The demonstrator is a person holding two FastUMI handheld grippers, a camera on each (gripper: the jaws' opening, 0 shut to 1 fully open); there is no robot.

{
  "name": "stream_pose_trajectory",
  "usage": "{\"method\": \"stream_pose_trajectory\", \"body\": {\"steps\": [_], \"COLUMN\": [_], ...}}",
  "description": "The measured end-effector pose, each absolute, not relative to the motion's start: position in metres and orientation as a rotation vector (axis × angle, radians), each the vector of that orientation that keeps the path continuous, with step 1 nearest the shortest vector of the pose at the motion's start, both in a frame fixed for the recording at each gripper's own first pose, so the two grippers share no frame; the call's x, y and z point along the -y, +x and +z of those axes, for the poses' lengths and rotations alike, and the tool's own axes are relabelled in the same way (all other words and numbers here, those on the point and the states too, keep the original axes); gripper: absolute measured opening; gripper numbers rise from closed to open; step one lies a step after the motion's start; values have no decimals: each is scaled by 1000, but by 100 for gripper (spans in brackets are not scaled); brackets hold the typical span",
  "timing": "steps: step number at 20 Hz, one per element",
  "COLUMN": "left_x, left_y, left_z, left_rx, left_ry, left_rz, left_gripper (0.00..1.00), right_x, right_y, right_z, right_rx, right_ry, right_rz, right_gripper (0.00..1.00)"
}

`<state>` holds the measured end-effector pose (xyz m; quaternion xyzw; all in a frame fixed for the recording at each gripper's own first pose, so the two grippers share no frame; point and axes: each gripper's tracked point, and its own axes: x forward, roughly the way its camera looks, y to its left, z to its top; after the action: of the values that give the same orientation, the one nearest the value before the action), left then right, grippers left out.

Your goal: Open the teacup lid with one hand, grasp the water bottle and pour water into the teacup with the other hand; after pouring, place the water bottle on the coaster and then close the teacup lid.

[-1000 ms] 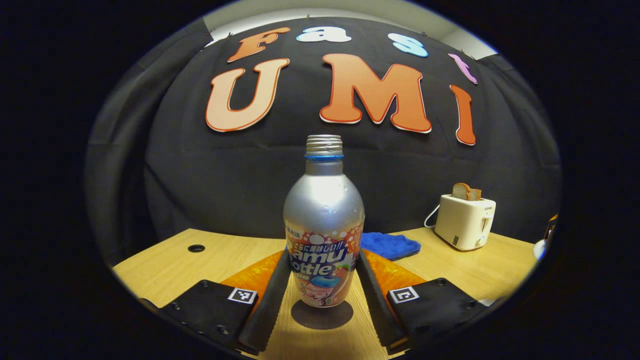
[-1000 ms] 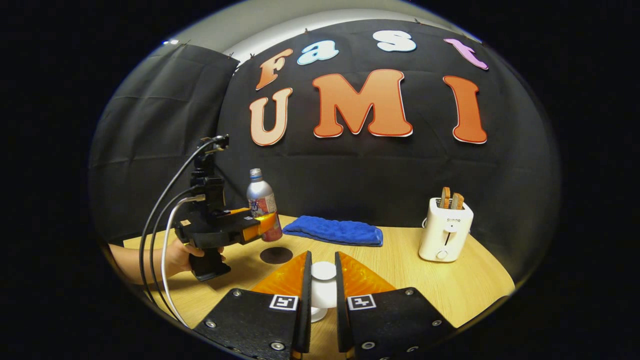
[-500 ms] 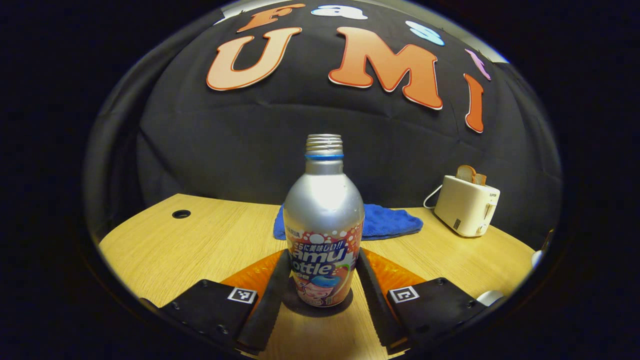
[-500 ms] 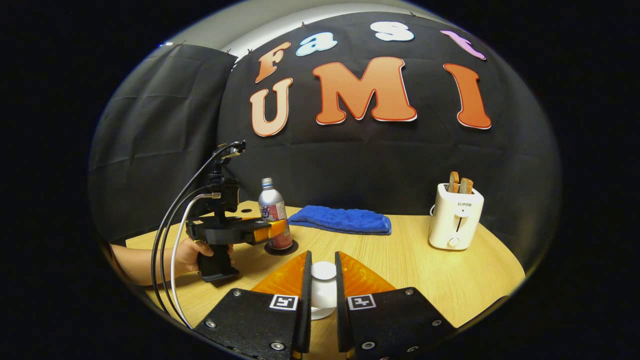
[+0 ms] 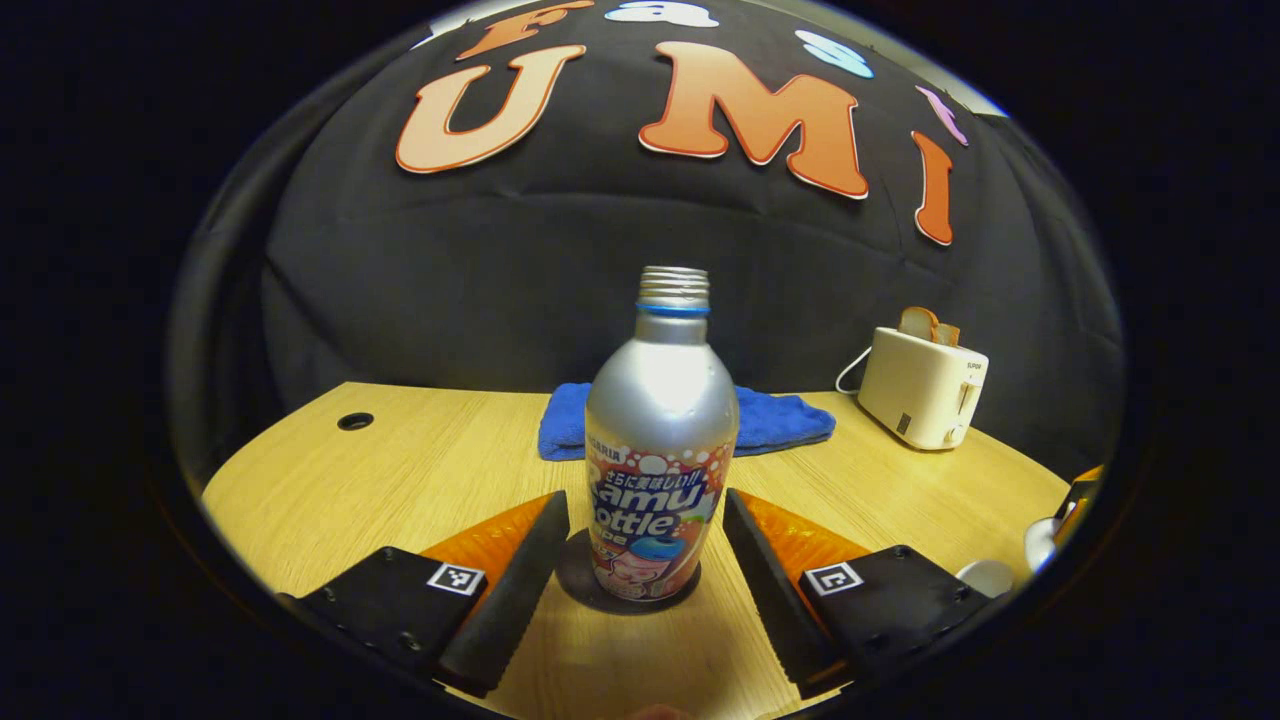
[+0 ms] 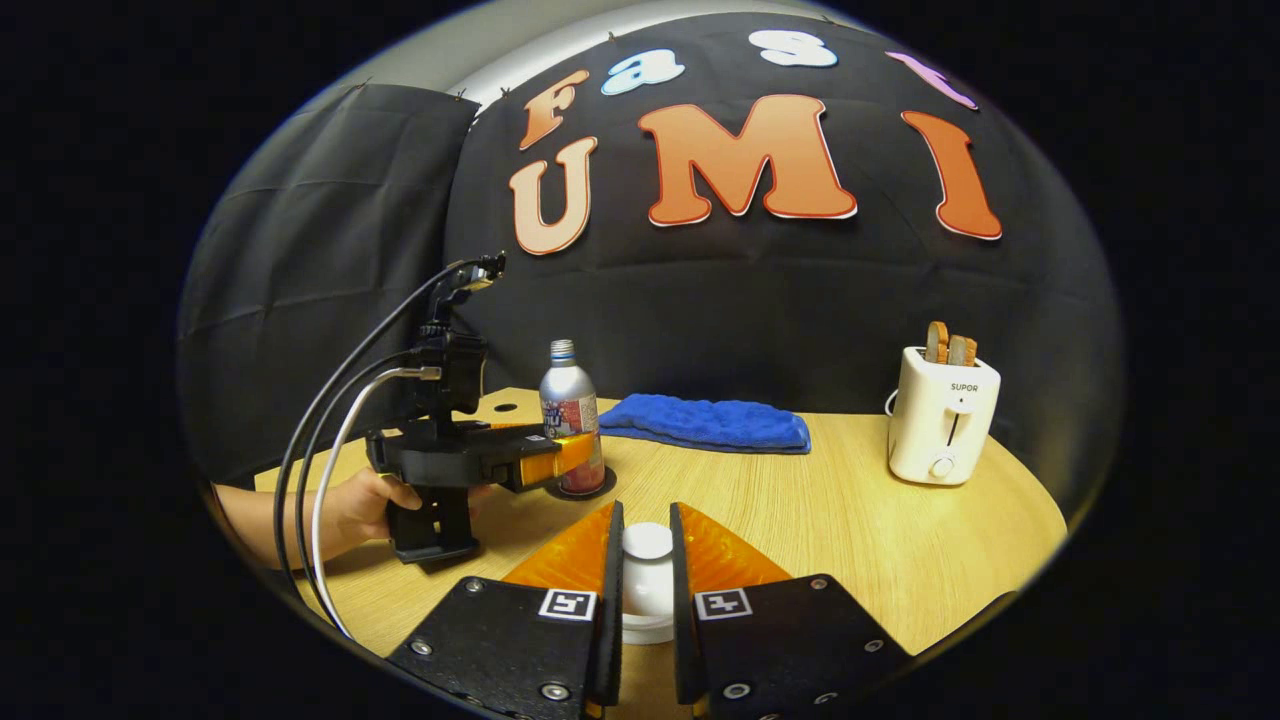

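At the bottom centre of the right gripper view, the right gripper (image 6: pixel 640 600) clamps the white ceramic teacup lid (image 6: pixel 647 575). At the bottom of the left gripper view, the left gripper (image 5: pixel 640 585) stands spread, its fingers clear of the silver aluminium water bottle (image 5: pixel 660 440), upright at frame centre on the dark round coaster (image 5: pixel 578 585). Farther back lies a folded blue towel (image 5: pixel 780 420); a white toaster (image 5: pixel 920 385) stands at right.

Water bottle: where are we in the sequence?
Water bottle stands upright on the coaster, so placing looks done. Left gripper is open, fingers apart on either side of it. Right gripper is shut on the teacup lid. Left: closing the lid; whether it is seated yet is unclear.
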<state>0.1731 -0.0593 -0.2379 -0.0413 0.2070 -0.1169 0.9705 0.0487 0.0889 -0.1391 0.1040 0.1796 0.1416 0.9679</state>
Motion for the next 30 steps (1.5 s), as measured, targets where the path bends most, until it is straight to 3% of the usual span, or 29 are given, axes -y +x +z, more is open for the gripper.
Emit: {"method": "stream_pose_trajectory", "body": {"steps": [16, 19, 25, 26, 28, 30], "left_x": [40, 33, 14, 11, 6, 1], "left_y": [106, 95, 68, 63, 53, 43], "left_z": [-155, -135, -94, -88, -78, -68], "left_rx": [-233, -195, -129, -119, -103, -90], "left_ry": [-56, -50, -19, -13, -11, -7], "left_rz": [-186, -157, -76, -68, -47, -24], "left_gripper": [100, 100, 100, 97, 97, 99], "right_x": [-101, -100, -74, -68, -55, -42], "right_y": [56, 56, 56, 55, 49, 43], "right_z": [-181, -170, -108, -98, -77, -58], "right_rx": [-381, -352, -194, -175, -126, -79], "right_ry": [160, 174, 171, 168, 159, 151], "right_rz": [263, 252, 198, 185, 159, 130], "right_gripper": [23, 31, 66, 64, 76, 81]}}
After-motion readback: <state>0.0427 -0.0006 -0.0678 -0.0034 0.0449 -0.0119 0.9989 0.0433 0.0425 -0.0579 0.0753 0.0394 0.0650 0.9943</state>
